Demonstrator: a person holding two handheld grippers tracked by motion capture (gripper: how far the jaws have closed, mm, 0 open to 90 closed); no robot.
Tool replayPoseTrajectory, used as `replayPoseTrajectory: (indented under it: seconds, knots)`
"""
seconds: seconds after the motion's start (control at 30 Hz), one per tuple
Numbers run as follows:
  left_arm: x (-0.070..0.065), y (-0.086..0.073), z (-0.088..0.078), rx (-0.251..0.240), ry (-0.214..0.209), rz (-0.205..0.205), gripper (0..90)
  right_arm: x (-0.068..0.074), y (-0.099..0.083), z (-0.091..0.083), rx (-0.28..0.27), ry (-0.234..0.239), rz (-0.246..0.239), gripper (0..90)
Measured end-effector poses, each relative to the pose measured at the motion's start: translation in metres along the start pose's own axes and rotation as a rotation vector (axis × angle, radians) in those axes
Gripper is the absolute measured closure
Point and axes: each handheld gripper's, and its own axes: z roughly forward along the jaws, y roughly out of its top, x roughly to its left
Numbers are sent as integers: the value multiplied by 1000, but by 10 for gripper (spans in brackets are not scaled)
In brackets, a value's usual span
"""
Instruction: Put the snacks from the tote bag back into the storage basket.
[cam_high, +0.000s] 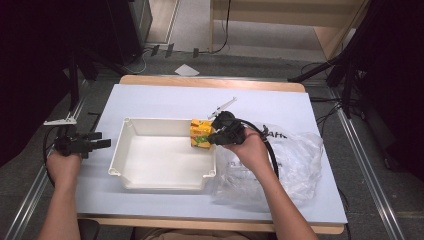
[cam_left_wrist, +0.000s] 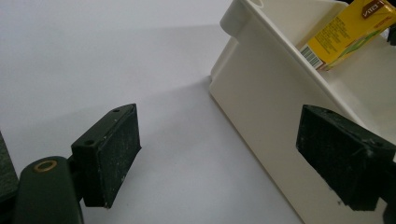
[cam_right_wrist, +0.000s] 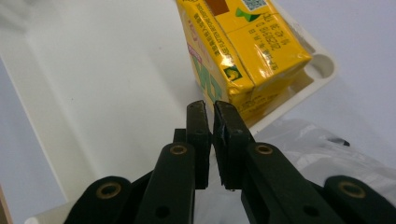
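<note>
The yellow drink-carton pack (cam_right_wrist: 243, 46) is seen standing in the white tray's (cam_high: 150, 172) far right corner, just ahead of the right tool (cam_right_wrist: 212, 108), whose jaws are nearly together on nothing, while the left tool (cam_left_wrist: 219, 154), jaws apart, is held well off beside the tray's left wall.

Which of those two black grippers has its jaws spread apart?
The left gripper, beside the white tray: its jaws stand wide apart with nothing between them. The right gripper, by the yellow carton, has its jaws pressed nearly together.
</note>
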Motion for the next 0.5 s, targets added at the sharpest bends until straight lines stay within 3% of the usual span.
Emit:
replayPoseTrajectory:
  seconds: [0.17, 0.5]
  knots:
    - [0, 0, 1, 3, 0, 0, 146, -3, -2, -3, 2, -9, 12, 865]
    - [0, 0, 0, 1, -1, 0, 146, 5, 2, -10, -19, 14, -13, 862]
